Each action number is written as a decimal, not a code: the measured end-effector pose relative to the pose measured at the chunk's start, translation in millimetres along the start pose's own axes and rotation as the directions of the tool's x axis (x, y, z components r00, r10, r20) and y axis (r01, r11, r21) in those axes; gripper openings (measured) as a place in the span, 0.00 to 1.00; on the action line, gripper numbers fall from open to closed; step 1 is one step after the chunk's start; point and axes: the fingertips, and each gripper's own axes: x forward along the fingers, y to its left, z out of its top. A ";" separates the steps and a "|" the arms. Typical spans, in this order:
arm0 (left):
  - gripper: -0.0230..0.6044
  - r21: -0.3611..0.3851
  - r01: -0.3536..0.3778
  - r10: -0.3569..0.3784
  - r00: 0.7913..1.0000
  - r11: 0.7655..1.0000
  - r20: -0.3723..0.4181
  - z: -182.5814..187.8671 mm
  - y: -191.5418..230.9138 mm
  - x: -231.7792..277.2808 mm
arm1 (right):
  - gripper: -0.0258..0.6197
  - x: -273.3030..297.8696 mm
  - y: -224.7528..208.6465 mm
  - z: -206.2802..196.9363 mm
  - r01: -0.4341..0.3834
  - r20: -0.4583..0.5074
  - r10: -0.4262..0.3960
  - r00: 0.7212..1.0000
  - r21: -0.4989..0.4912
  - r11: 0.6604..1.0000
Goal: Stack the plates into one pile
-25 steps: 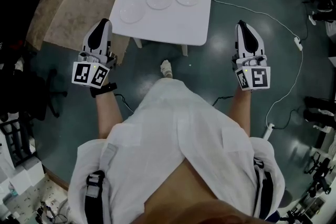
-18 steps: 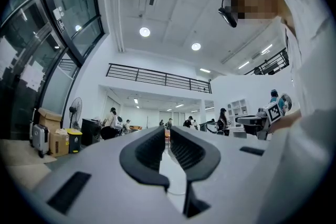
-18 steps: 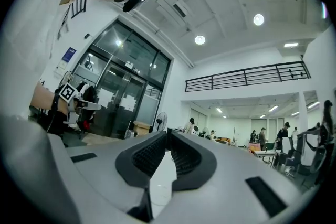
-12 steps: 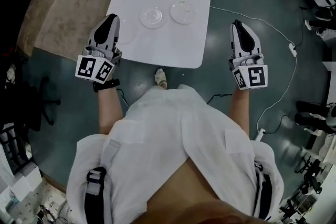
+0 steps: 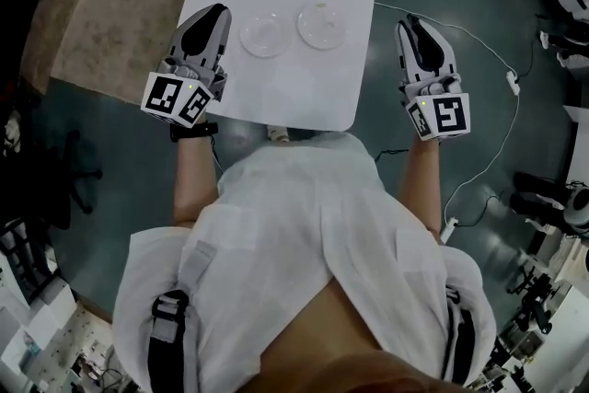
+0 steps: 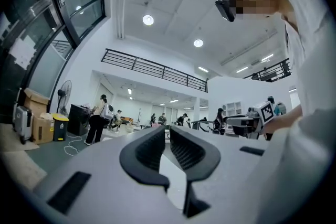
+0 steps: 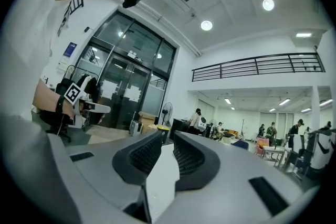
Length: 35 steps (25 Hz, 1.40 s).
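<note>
Two plates (image 5: 262, 34), head view only

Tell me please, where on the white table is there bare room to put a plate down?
Bare: the near strip from the left plate and right plate to the table edge, and the far stretch beyond them. Crowded: the plate row, where the left claw hovers.

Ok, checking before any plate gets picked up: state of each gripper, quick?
Left gripper: shut, empty.
Right gripper: jaws have just been opening, slightly apart, nothing between them.
</note>
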 end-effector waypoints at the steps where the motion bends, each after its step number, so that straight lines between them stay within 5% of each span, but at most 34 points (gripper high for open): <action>1: 0.10 -0.003 0.002 -0.002 1.000 1.000 -0.007 -5.2 -0.9 5.4 | 0.17 6.4 -1.7 -6.4 -0.013 -0.007 0.013 1.000 0.003 1.000; 8: 0.10 -0.020 -0.055 0.053 0.996 0.998 -0.069 -38.5 -25.0 53.4 | 0.20 46.8 -33.2 -51.4 -0.171 -0.050 0.173 0.984 0.039 0.984; 14: 0.10 -0.078 -0.158 0.143 0.975 0.984 -0.171 -89.5 -42.5 85.4 | 0.22 88.8 -47.5 -101.5 -0.357 -0.110 0.360 0.926 0.047 0.933; 24: 0.12 -0.140 -0.340 0.265 0.884 0.930 -0.385 -185.1 -62.2 105.8 | 0.24 147.3 -10.3 -196.9 -0.614 -0.253 0.609 0.752 0.065 0.786; 35: 0.18 -0.184 -0.514 0.342 0.756 0.838 -0.558 -266.0 -71.8 115.9 | 0.27 151.4 24.2 -283.5 -0.733 -0.451 0.690 0.566 0.108 0.672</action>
